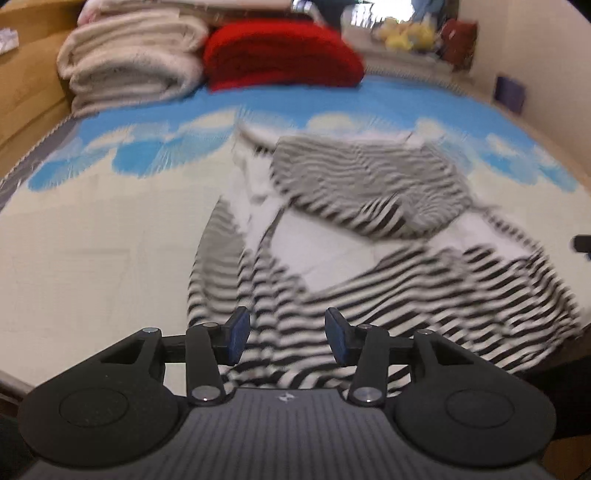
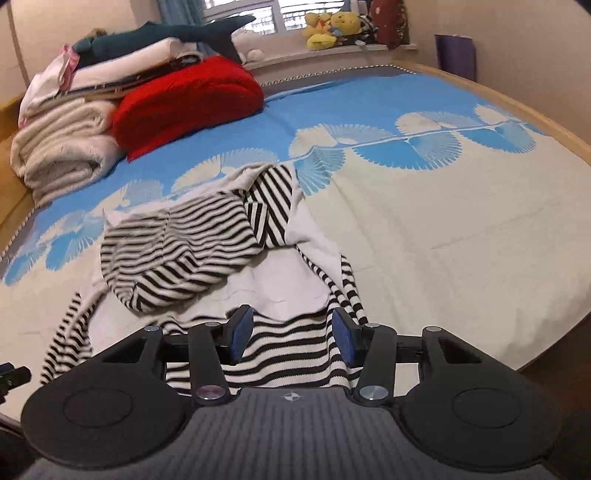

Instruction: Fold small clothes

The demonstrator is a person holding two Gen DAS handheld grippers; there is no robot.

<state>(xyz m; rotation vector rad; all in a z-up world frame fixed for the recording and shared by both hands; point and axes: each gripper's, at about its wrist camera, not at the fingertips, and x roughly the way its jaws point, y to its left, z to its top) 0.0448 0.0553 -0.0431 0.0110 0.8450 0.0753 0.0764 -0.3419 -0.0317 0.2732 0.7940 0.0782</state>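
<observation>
A black-and-white striped garment (image 1: 369,177) with white panels lies crumpled on the bed, its upper part bunched over itself. In the blurred left wrist view, my left gripper (image 1: 286,314) hovers over the garment's near left hem, open, blue pads clear of the cloth. The right wrist view shows the same garment (image 2: 177,236), with my right gripper (image 2: 291,312) over its near right hem, also open, striped fabric showing behind the gap but not pinched. A black tip of the other gripper shows at each view's edge.
The bedsheet (image 2: 424,229) is cream with a blue fan-patterned band. Folded cream blankets (image 2: 62,144) and a red blanket (image 2: 184,103) are stacked at the far left. Plush toys (image 2: 332,27) sit on the windowsill. The wooden bed frame (image 2: 535,114) curves along the right.
</observation>
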